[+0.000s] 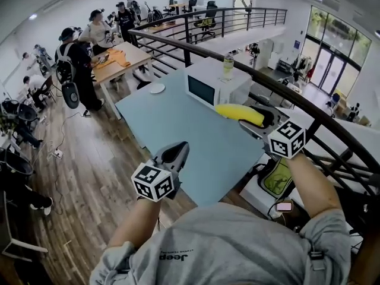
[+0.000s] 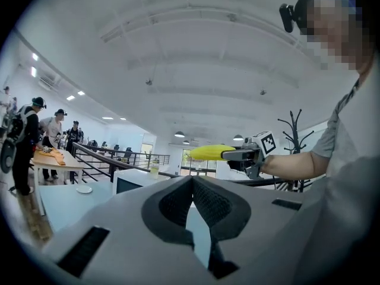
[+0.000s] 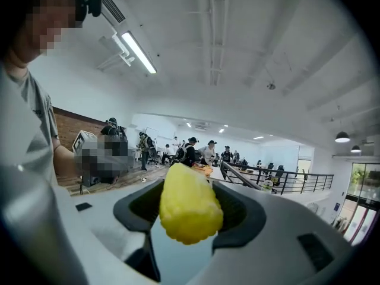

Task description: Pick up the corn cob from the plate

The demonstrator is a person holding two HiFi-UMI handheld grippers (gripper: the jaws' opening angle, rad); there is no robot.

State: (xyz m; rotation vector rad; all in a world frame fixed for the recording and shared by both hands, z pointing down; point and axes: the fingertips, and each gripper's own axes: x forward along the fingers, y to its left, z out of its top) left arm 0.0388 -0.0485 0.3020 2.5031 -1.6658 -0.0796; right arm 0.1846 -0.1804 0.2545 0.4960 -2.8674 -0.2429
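Observation:
A yellow corn cob (image 1: 239, 113) hangs in the air over the right side of the light blue table (image 1: 172, 123), with my right gripper (image 1: 252, 122) shut on its near end. In the right gripper view the corn cob (image 3: 189, 205) sits clamped between the dark pads (image 3: 237, 209) and points away from me. The left gripper view shows the corn cob (image 2: 208, 152) sticking out level from the right gripper (image 2: 236, 155). My left gripper (image 1: 178, 149) is lower, at the table's near edge, shut with nothing in it (image 2: 191, 181). A small white plate (image 1: 157, 88) lies empty at the table's far left corner.
A white microwave (image 1: 211, 85) stands at the back of the table with a bottle (image 1: 228, 66) on top. A dark railing (image 1: 279, 88) runs behind and to the right. Several people stand around a wooden table (image 1: 119, 58) at the far left.

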